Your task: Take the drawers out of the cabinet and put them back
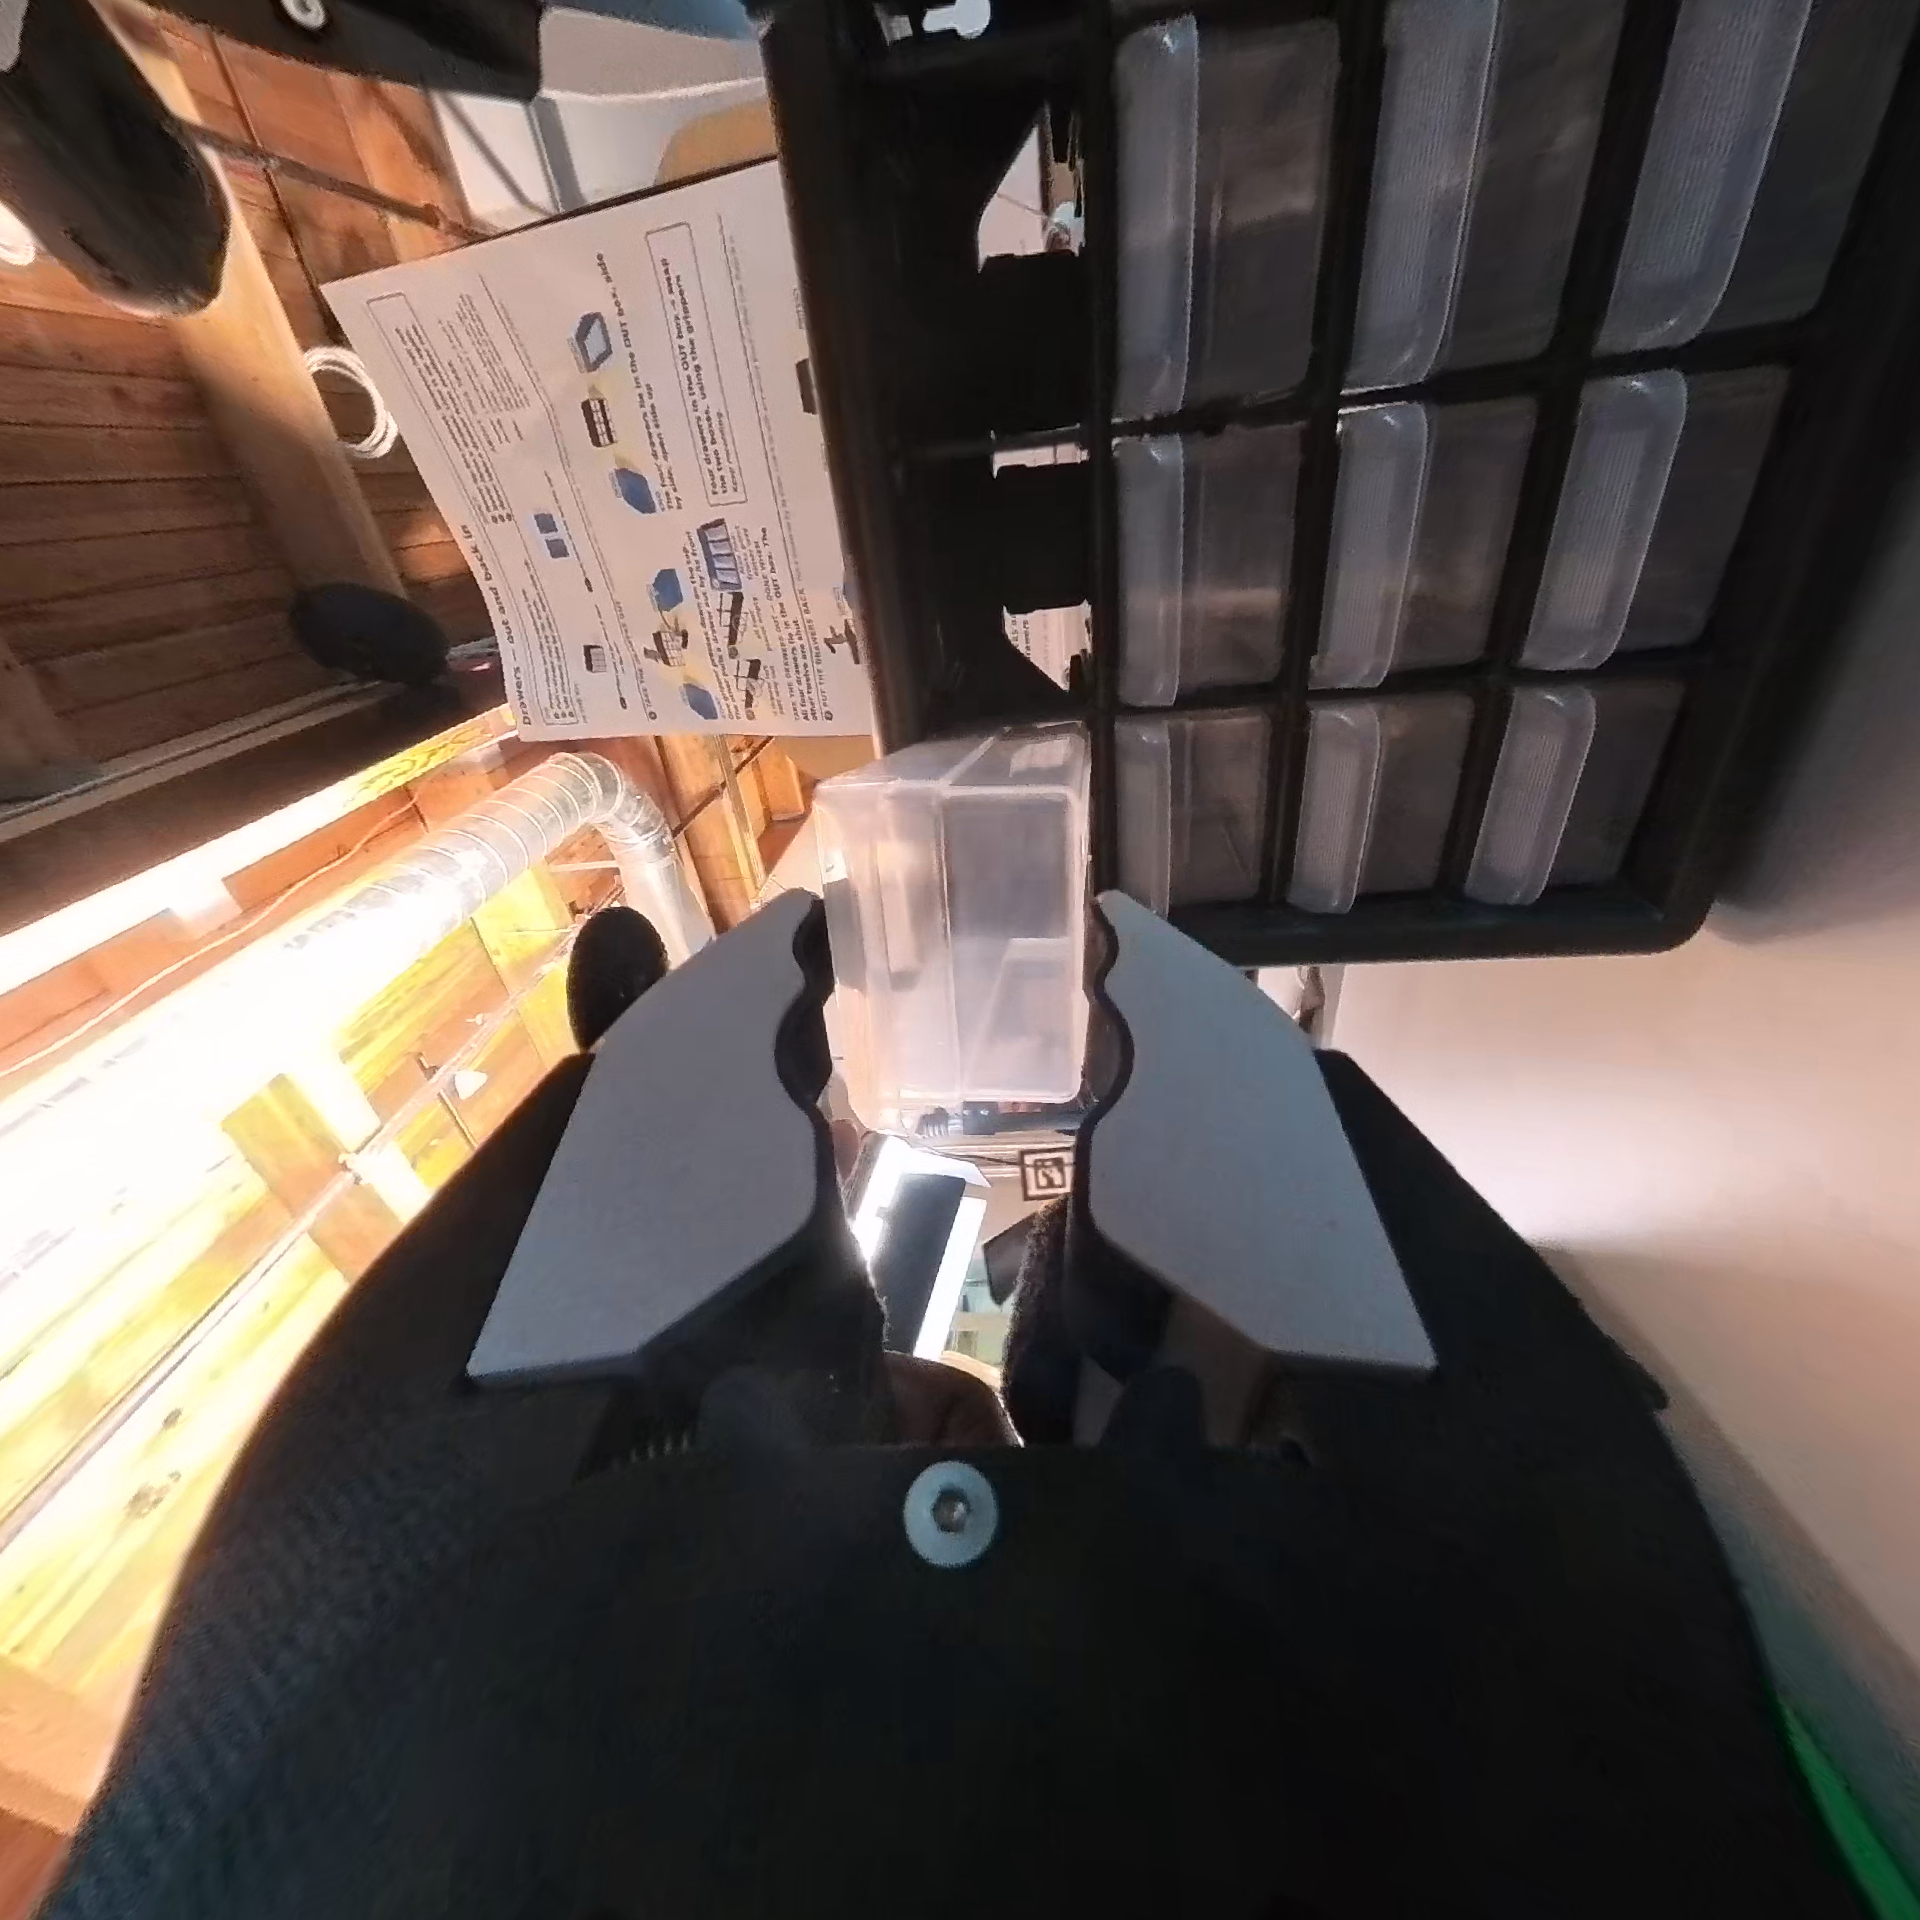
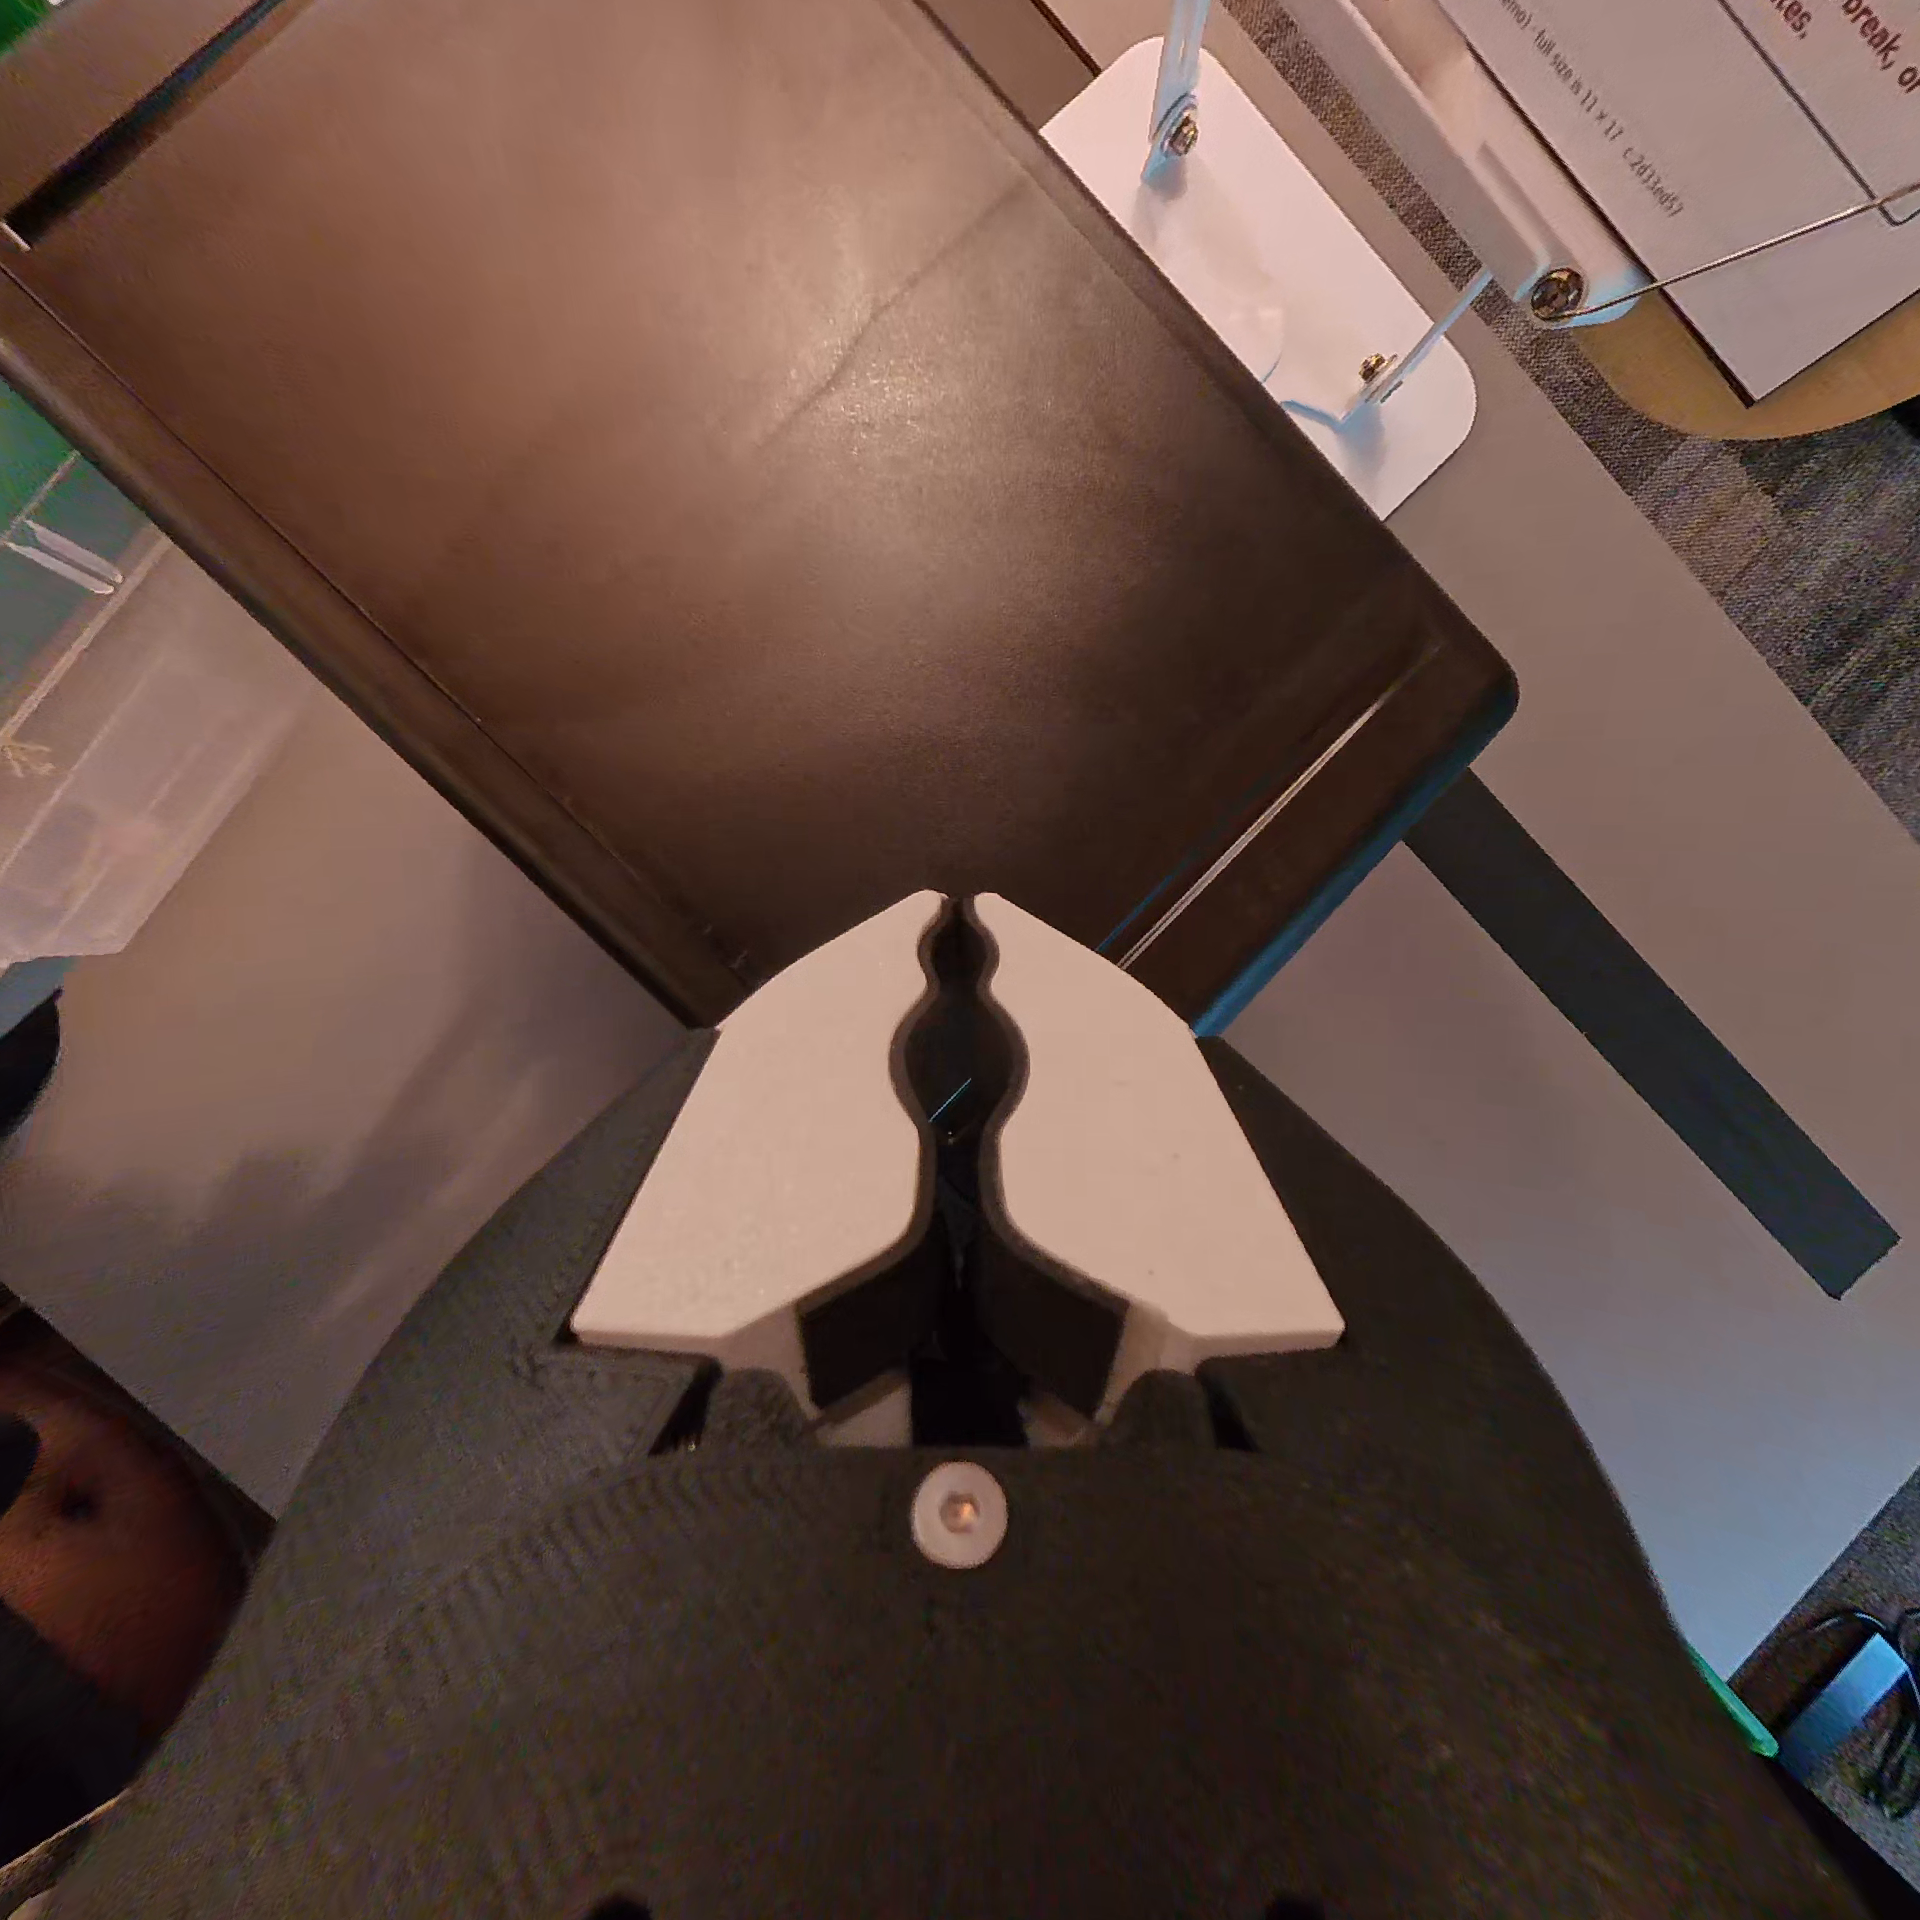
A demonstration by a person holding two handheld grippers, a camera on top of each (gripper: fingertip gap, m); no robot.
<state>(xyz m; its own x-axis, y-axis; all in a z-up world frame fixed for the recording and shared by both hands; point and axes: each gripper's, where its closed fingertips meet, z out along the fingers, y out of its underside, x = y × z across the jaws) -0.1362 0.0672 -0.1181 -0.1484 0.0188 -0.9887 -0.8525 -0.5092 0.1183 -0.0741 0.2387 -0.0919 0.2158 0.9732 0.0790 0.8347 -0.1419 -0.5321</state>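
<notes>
In the left wrist view, which is rolled sideways, the black cabinet (image 1: 1382, 416) holds several clear drawers in its slots. One column has empty slots (image 1: 997, 343). A clear drawer (image 1: 956, 914) sticks out of the end slot of that column. My left gripper (image 1: 956, 935) is shut on this drawer, one finger on each side. In the right wrist view my right gripper (image 2: 961, 904) is shut and empty. Its tips are over the near edge of the cabinet's smooth black outer panel (image 2: 779, 468). I cannot tell whether they touch it.
A printed instruction sheet (image 1: 644, 447) stands on a white stand (image 2: 1278, 301) behind the cabinet. A dark tape strip (image 2: 1642, 1039) runs across the grey table (image 2: 1558, 1299). Clear plastic drawers (image 2: 104, 748) lie at the left by a green surface.
</notes>
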